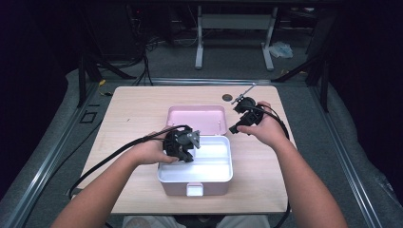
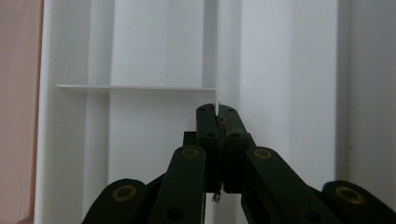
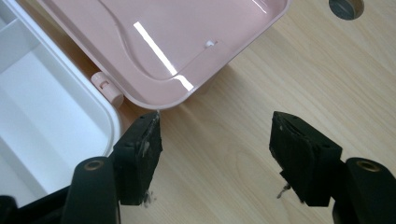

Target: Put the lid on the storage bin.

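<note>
Currently left tool (image 1: 182, 144) sits closed, empty, inside the white tray (image 1: 216, 167); right tool (image 1: 245, 115) open, empty. Box (image 1: 196, 191) looks light, rigid, slick plastic; grab rim.

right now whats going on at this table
A person works over an open pink box with a white tray inside. The left gripper, jaws shut on a thin divider wall, reaches into the tray. The right gripper hovers open above the wooden table, beside the lid.
</note>
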